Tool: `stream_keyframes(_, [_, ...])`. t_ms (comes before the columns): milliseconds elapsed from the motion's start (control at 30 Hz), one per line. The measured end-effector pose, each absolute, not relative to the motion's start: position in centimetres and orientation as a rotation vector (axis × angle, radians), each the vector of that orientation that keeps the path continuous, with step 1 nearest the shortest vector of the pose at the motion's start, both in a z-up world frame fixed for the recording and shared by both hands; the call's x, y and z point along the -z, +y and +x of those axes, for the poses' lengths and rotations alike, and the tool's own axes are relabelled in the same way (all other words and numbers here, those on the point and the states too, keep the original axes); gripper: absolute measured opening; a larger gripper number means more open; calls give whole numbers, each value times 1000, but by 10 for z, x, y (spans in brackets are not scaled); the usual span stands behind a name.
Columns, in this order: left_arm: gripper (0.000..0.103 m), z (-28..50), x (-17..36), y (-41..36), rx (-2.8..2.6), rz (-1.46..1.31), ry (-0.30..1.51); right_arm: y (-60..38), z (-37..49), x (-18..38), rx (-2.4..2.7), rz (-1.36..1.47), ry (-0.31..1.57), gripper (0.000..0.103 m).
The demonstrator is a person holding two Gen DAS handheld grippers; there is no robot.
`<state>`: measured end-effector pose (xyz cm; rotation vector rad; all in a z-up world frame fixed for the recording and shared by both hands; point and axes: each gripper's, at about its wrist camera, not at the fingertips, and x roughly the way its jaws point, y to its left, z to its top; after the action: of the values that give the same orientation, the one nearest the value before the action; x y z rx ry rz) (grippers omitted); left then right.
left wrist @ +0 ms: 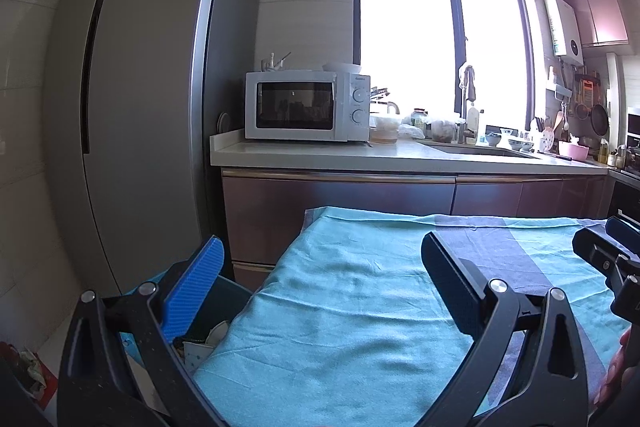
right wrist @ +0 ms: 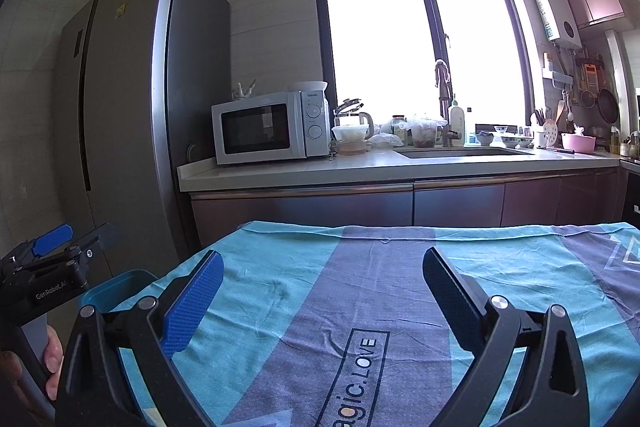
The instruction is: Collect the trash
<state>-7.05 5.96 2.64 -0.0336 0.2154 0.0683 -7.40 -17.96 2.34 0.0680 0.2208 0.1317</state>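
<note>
My left gripper (left wrist: 322, 247) is open and holds nothing; it hovers over the left end of a table under a teal and grey-blue cloth (left wrist: 340, 307). Just left of the table stands a blue bin (left wrist: 230, 295) with crumpled white trash (left wrist: 200, 345) inside, partly hidden behind my left finger. My right gripper (right wrist: 324, 259) is open and empty above the cloth (right wrist: 360, 287), over the printed lettering. The right wrist view shows the bin (right wrist: 120, 285) at lower left, with the left gripper (right wrist: 80, 239) above it. No loose trash shows on the cloth.
A tall grey fridge (left wrist: 140, 107) stands left of the bin. Beyond the table runs a counter (left wrist: 320, 155) with a white microwave (left wrist: 306, 107), a sink (right wrist: 464, 151) and dishes. Red and crumpled items (left wrist: 28, 367) lie on the floor at lower left. A hand (right wrist: 52, 351) grips the left handle.
</note>
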Motion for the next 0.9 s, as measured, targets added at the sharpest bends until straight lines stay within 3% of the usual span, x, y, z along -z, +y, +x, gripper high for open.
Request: stream_keyframes(900, [97,-74,-27,56,-75,-28,206,-182,-76,-23,-117,78,217,96])
